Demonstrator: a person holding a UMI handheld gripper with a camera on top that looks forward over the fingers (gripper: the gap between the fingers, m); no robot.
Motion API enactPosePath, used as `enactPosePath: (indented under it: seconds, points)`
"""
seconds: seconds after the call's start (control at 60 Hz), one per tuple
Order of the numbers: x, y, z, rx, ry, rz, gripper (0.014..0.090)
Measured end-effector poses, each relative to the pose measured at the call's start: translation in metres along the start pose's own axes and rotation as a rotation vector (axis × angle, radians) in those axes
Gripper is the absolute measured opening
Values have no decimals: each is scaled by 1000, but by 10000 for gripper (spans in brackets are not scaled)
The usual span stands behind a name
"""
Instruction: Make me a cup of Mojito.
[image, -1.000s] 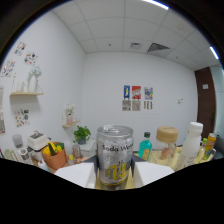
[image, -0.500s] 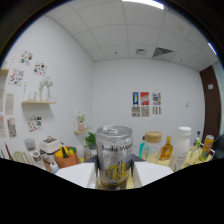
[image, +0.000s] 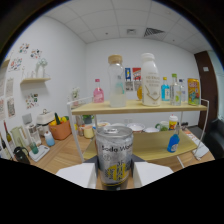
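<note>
White-walled room with a two-tier wooden shelf (image: 150, 106) of bottles beyond a held can.
Claw (image: 114, 175) closed on a silver soda water can (image: 114, 157), upright between its white fingers (image: 77, 175). On the shelf's top tier stand a clear cork-topped bottle (image: 117, 81) and a white bottle (image: 150, 80).

Two-tier shelf (image: 137, 106) now close ahead instead of far off, bottles on its top level looming larger, orange basket (image: 61, 130) shifted left, posters mostly hidden behind bottles
</note>
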Motion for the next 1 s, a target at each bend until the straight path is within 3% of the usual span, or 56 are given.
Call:
enactPosePath:
  seconds: [0.233, 0.567, 1.0]
  points:
    - [26, 69, 17, -55, -9, 179, 505]
    - [25, 55, 21, -18, -148, 959, 505]
    - [67, 8, 21, 167, -377, 1972, 503]
